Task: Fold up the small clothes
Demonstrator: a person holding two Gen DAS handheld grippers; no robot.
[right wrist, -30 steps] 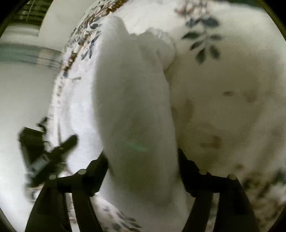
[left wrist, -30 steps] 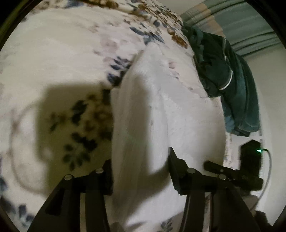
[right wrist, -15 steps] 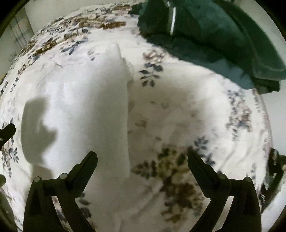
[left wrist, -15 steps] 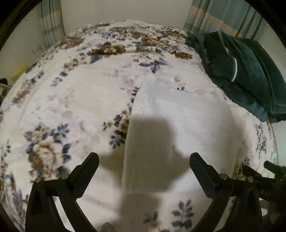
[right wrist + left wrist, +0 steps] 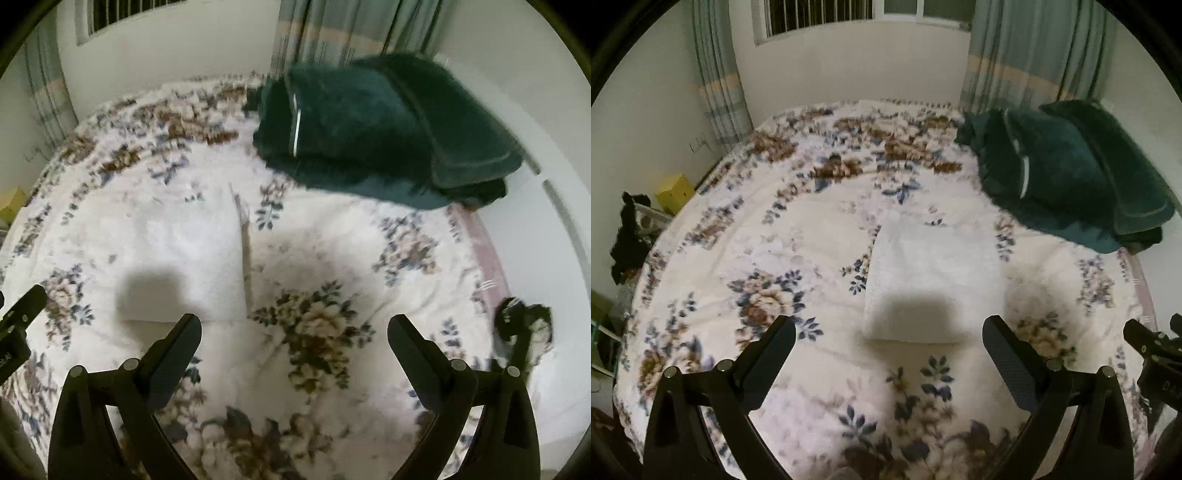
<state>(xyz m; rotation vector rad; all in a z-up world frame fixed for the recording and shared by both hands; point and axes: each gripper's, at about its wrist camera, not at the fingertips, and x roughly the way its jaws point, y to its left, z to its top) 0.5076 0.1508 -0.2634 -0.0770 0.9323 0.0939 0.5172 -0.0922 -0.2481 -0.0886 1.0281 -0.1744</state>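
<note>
Both grippers' fingers [image 5: 1008, 362] risen, wide, empty

Blurred dark green blanket [image 5: 369, 122], floral bedspread [image 5: 768, 302] cut off below, blurred

The setting is identified as a bedroom in a home. A bed [image 5: 775, 236] covered by a cream blanket printed with blue and brown flowers fills most of both views, with a folded dark green blanket [image 5: 1071, 177] laid at its far right corner and a folded white cloth [image 5: 934, 273] lying flat on the bedspread. Plain white walls, a barred window [image 5: 812, 18] set high in the far wall, striped blue-green curtains [image 5: 1027, 55] hung at either side, and a yellow box [image 5: 674, 190] on the floor beside the bed are noted as further domestic features.
</note>
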